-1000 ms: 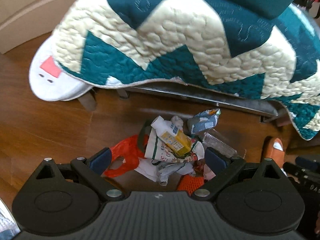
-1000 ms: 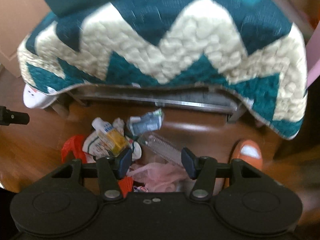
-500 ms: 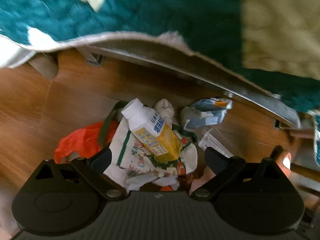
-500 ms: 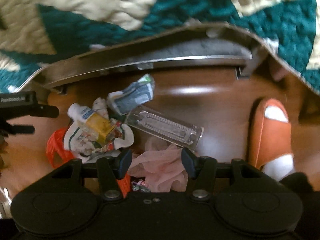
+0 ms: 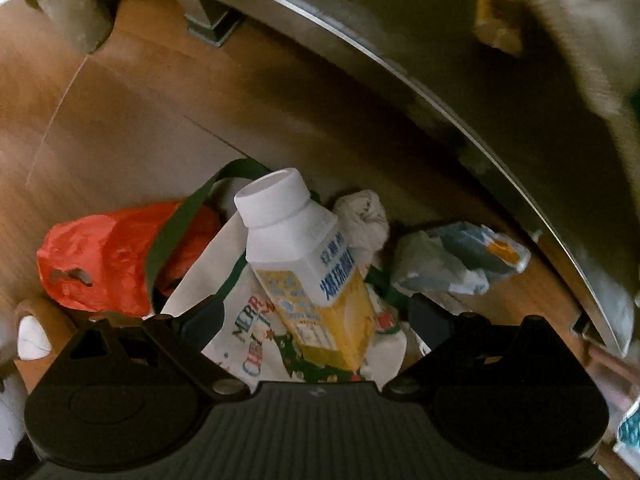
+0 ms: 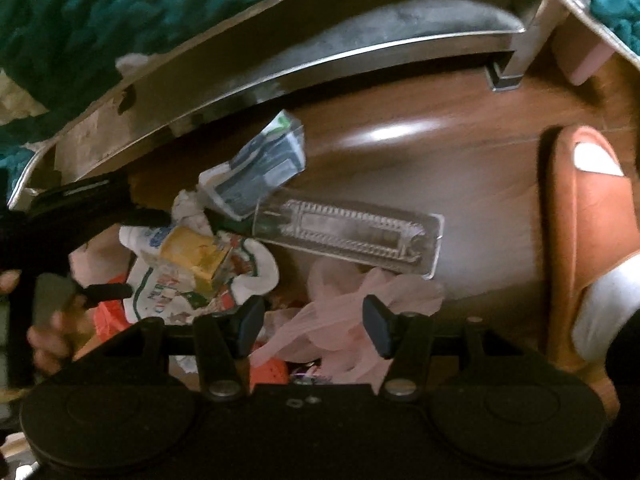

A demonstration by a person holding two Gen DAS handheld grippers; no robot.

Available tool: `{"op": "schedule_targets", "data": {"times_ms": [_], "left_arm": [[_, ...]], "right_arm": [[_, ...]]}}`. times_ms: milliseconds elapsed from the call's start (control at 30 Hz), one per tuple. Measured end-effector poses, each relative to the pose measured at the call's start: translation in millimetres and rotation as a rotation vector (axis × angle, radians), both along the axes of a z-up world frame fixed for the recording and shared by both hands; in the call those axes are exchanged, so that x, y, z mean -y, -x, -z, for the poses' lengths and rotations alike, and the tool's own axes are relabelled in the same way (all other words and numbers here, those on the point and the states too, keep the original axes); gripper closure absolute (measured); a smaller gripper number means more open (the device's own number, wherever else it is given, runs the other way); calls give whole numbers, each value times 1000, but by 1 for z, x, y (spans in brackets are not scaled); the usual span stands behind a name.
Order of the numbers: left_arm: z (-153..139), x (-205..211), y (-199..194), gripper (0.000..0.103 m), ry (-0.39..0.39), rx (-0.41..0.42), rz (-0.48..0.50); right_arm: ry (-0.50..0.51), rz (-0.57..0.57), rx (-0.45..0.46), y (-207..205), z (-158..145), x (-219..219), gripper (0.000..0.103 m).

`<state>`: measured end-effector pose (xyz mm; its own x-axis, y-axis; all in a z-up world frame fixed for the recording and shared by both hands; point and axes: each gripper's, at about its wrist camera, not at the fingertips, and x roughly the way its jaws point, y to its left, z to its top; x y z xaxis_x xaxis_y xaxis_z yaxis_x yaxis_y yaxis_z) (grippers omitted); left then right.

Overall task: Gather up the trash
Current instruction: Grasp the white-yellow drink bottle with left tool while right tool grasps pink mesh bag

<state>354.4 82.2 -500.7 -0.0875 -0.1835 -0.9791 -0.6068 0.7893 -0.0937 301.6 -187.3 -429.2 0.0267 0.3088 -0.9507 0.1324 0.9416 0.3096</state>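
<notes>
A pile of trash lies on the wooden floor under a bed frame. A white and yellow drink carton (image 5: 316,272) lies on a printed white bag (image 5: 248,336), and my left gripper (image 5: 316,316) is open with its fingers on either side of the carton's lower end. Beside these lie an orange plastic bag (image 5: 100,260), a crumpled tissue (image 5: 364,216) and a blue-grey wrapper (image 5: 452,260). My right gripper (image 6: 314,324) is open just above a pink plastic bag (image 6: 352,300). A clear plastic tray (image 6: 352,232), the wrapper (image 6: 260,172) and the carton (image 6: 196,256) lie beyond it.
The bed's metal rail (image 5: 400,64) and its legs (image 5: 212,20) hang low over the pile. A quilted teal and cream blanket (image 6: 80,32) drapes over the rail. An orange slipper on a foot (image 6: 580,220) stands at the right. A hand (image 6: 52,332) holds the left gripper.
Both grippers have dropped lower and closer to the trash pile. The carton now sits between the left fingers, and the pink bag is closer under the right fingers.
</notes>
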Motion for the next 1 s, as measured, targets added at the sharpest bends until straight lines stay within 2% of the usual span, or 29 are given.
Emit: {"op": "schedule_targets", "data": {"times_ms": [167, 500, 633, 1000], "left_arm": [[16, 3, -5, 6, -14, -11, -18], [40, 12, -14, 8, -42, -16, 11], [47, 13, -12, 30, -37, -13, 23], [50, 13, 1, 33, -29, 18, 24]], "right_arm": [[16, 20, -29, 1, 13, 1, 48], [38, 74, -101, 3, 52, 1, 48], [51, 78, -111, 4, 66, 1, 48], [69, 60, -48, 3, 76, -1, 52]]}}
